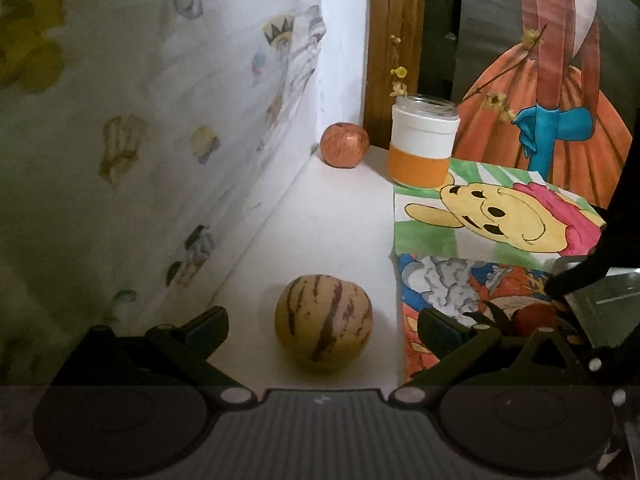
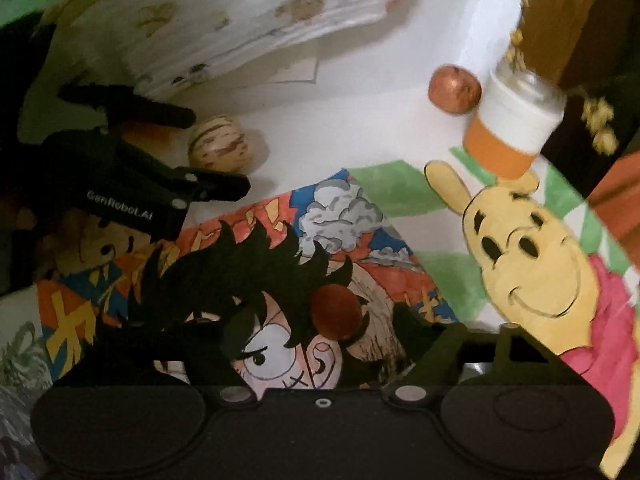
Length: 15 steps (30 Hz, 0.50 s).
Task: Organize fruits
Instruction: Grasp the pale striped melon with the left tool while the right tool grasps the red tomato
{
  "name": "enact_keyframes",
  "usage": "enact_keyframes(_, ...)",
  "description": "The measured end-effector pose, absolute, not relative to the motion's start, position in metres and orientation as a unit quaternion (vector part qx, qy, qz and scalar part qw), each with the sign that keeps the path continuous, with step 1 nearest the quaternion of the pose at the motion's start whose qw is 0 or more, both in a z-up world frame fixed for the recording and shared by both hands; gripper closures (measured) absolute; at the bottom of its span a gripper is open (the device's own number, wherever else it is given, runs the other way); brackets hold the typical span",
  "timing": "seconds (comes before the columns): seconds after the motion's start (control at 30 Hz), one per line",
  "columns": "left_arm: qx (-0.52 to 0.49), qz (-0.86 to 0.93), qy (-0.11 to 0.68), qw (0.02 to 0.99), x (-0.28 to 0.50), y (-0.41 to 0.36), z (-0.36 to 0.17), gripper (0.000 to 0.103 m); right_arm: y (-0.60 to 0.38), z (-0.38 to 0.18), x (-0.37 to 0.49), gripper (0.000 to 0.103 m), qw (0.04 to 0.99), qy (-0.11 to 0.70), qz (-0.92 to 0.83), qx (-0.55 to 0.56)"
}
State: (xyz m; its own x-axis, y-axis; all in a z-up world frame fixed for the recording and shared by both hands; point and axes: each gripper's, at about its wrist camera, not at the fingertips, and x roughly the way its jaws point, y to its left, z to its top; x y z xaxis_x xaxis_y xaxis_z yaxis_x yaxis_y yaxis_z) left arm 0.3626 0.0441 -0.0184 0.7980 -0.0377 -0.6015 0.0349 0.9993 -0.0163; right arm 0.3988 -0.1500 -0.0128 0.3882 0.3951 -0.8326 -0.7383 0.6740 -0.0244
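A tan fruit with brown stripes (image 1: 323, 323) sits on the white table between the open fingers of my left gripper (image 1: 320, 328), not gripped. It also shows in the right wrist view (image 2: 222, 144), with the left gripper (image 2: 208, 152) around it. A red apple (image 1: 344, 145) stands in the far corner by the wall; it shows in the right wrist view (image 2: 454, 89) too. A dark red fruit (image 2: 336, 310) lies on the manga drawing between the open fingers of my right gripper (image 2: 320, 340). In the left wrist view this fruit (image 1: 534, 318) shows at the right, beside the right gripper (image 1: 576, 280).
A white and orange jar (image 1: 423, 142) with yellow flower sprigs stands at the back, also in the right wrist view (image 2: 514, 124). A bear drawing (image 1: 496, 216) and a manga drawing (image 2: 280, 264) lie on the table. A patterned cloth (image 1: 140, 140) covers the left wall.
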Motion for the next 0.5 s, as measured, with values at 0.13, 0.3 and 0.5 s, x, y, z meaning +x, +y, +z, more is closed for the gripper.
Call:
enact_keyframes(0.13, -0.006, -0.023, 0.322, 0.946, 0.368, 0.043, -0.021, 0.004, -0.154, -0.014, 0.405, 0.055, 0.807, 0.436, 0.354, -0.183)
enact_keyframes(0.3, -0.004, -0.021, 0.325, 0.945, 0.369, 0.043, -0.024, 0.023, -0.148, -0.016, 0.403, 0.056, 0.811, 0.427, 0.348, -0.197)
enact_keyframes(0.5, 0.002, -0.027, 0.325, 0.945, 0.37, 0.04, -0.024, 0.038, -0.144, -0.016, 0.397, 0.056, 0.814, 0.417, 0.341, -0.216)
